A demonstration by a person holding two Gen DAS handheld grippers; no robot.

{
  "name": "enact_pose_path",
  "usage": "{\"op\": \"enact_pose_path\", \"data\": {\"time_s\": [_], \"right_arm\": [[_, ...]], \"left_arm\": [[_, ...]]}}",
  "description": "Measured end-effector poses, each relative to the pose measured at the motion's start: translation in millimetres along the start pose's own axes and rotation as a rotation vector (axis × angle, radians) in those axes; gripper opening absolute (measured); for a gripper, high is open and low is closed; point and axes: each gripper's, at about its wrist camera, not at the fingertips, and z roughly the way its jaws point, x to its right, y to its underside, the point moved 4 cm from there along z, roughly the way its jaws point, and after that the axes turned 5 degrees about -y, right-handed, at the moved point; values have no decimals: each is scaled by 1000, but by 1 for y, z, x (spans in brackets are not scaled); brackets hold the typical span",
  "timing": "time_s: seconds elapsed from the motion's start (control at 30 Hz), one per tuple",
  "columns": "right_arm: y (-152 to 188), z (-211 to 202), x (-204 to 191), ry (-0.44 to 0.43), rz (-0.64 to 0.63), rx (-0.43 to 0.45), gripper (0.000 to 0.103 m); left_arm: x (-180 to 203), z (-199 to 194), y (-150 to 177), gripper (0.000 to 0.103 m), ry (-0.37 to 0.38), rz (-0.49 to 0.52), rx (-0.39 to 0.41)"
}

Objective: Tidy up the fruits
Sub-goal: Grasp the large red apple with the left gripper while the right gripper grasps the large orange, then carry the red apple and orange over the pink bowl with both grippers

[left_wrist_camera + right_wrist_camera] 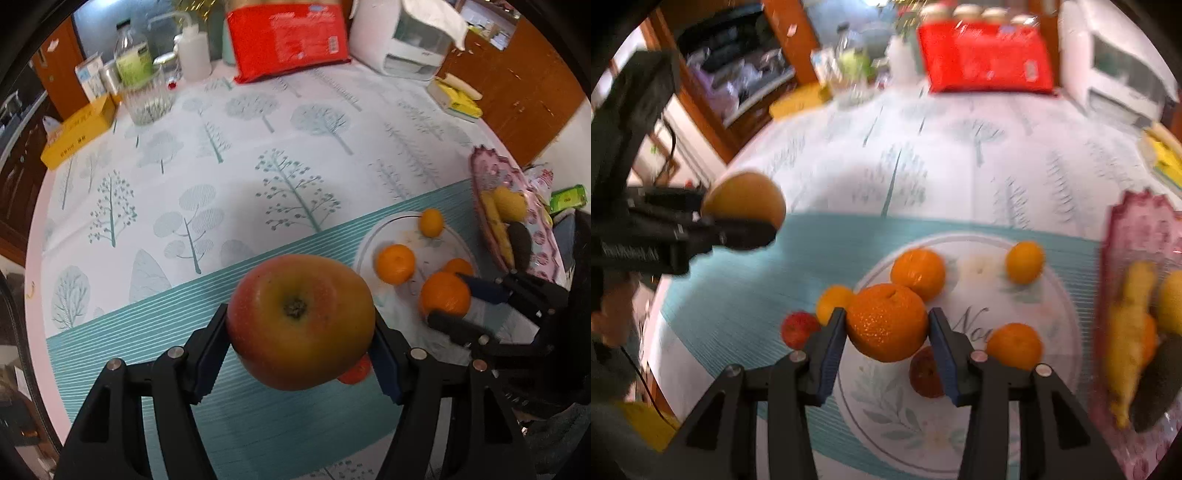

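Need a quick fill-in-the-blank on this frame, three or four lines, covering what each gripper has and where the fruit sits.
1. The left gripper is shut on the ____.
2. The right gripper is shut on an ____.
3. The white plate holds several small ____ fruits.
4. The banana lies in the ____ dish.

Missing words: apple; orange; orange; pink

Black angular gripper arms, blue ribbed fingers [833,350], silver round screws, white lettering on housing
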Motion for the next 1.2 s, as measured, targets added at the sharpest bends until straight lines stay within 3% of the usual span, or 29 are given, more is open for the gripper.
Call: {"op": "enact_pose_path", "data": {"time_s": [0.33, 0.63, 0.9, 1.2], "right_arm": [[11, -112, -17, 101, 43, 198, 45], [18, -211, 23, 236, 58, 334, 45], [30, -254, 102, 288, 85, 325, 45], [38, -218, 191, 301, 93, 187, 45]], "left_arm": [[70, -74, 0, 68, 83, 139, 137], [181, -110, -21, 68, 156, 265, 229], [260, -93, -46, 68, 131, 262, 218], [298, 3, -77, 68, 32, 139, 101]]}}
